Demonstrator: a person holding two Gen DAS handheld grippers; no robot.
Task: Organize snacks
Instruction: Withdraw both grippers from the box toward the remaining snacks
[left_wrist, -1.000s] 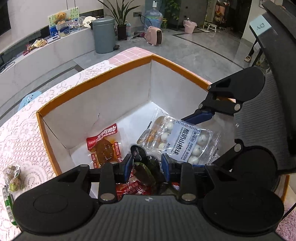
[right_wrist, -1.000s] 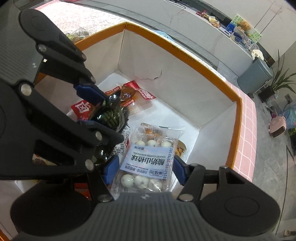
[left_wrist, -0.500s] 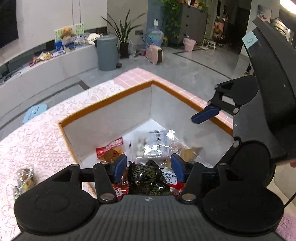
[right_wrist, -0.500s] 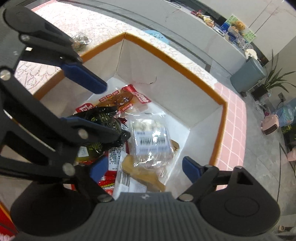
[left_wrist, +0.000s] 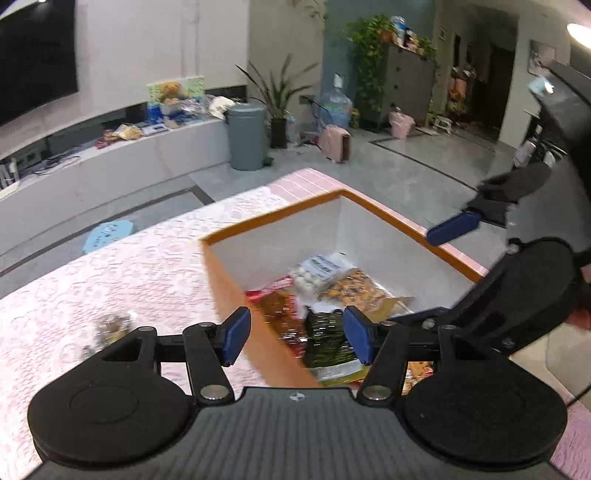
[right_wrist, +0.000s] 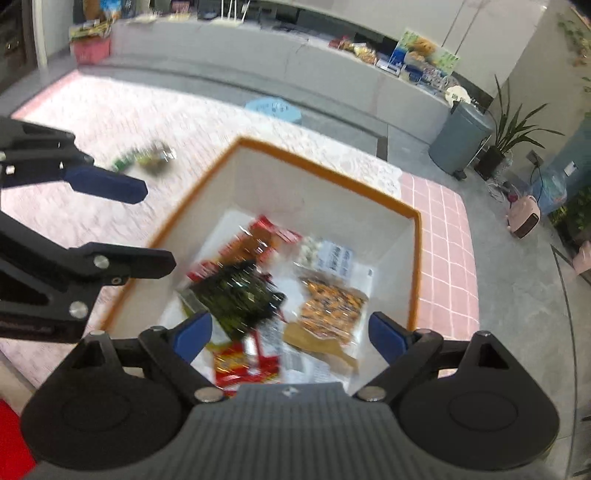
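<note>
A white box with an orange rim (left_wrist: 384, 212) (right_wrist: 325, 175) holds several snack packs. A dark green pack (left_wrist: 328, 339) (right_wrist: 240, 295) lies on top, beside a clear pack of white balls (left_wrist: 314, 271) (right_wrist: 328, 254), an orange snack bag (right_wrist: 332, 310) and red packs (right_wrist: 243, 365). My left gripper (left_wrist: 295, 338) is open and empty above the box's near-left rim. My right gripper (right_wrist: 290, 334) is open and empty above the box. A small green snack (right_wrist: 147, 158) (left_wrist: 110, 325) lies on the lace tablecloth left of the box. Both views are motion-blurred.
The pink lace tablecloth (left_wrist: 110, 280) spreads left of the box. A pink tiled surface (right_wrist: 443, 240) lies to the right of it. Beyond are a grey bin (left_wrist: 245, 136), plants and a low white counter (left_wrist: 110, 166).
Both grippers have let go of their packs, opened and risen out of the box. The dark green pack and the white-ball pack now lie inside. The left gripper has shifted left over the rim.
</note>
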